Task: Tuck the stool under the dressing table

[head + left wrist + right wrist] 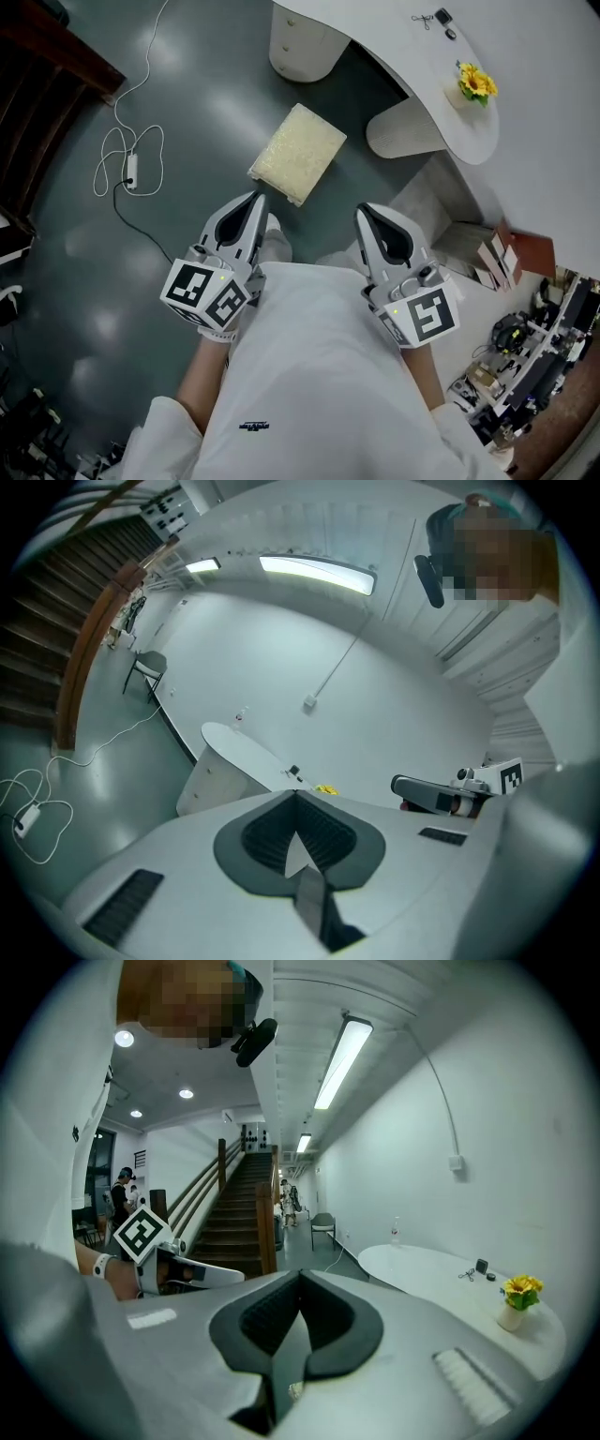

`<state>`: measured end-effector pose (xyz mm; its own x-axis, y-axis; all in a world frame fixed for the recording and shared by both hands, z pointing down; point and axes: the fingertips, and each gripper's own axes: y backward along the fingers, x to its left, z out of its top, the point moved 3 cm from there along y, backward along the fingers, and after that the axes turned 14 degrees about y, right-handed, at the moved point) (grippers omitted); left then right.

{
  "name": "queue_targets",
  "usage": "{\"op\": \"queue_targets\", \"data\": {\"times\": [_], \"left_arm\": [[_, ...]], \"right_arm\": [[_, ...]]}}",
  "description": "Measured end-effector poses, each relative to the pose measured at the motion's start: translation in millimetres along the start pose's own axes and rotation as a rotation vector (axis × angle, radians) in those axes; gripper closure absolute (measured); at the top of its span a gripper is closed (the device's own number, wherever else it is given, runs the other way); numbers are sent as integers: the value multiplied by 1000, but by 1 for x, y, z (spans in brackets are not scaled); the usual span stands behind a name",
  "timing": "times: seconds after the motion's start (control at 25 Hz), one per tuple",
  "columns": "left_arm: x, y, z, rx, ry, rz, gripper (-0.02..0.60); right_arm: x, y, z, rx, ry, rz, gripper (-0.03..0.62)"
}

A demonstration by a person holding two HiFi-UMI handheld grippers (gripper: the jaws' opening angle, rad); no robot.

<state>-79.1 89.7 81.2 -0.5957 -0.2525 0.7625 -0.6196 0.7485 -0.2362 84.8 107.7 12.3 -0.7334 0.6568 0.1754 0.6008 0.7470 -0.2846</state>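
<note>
The stool, with a cream fuzzy square cushion, stands on the dark floor in front of the white curved dressing table, outside it. The table also shows in the left gripper view and the right gripper view. My left gripper is shut and empty, its tip just short of the stool's near corner. My right gripper is shut and empty too, to the right of the stool. Each gripper view shows closed jaws with nothing between them.
A vase of yellow flowers and small items sit on the table. A round white drawer unit and a pedestal leg stand under it. A white cable with adapter lies left. Boxes and a staircase are nearby.
</note>
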Motion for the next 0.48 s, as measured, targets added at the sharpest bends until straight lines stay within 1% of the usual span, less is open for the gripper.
{"op": "queue_targets", "data": {"times": [0.32,0.48], "left_arm": [[29,3,-14,-34,115,64,572],[39,-5,-21,-38,190,66,572]], "right_arm": [[-9,-24,-18,50,15,92,583],[-19,-36,-31,74,29,126,583]]}}
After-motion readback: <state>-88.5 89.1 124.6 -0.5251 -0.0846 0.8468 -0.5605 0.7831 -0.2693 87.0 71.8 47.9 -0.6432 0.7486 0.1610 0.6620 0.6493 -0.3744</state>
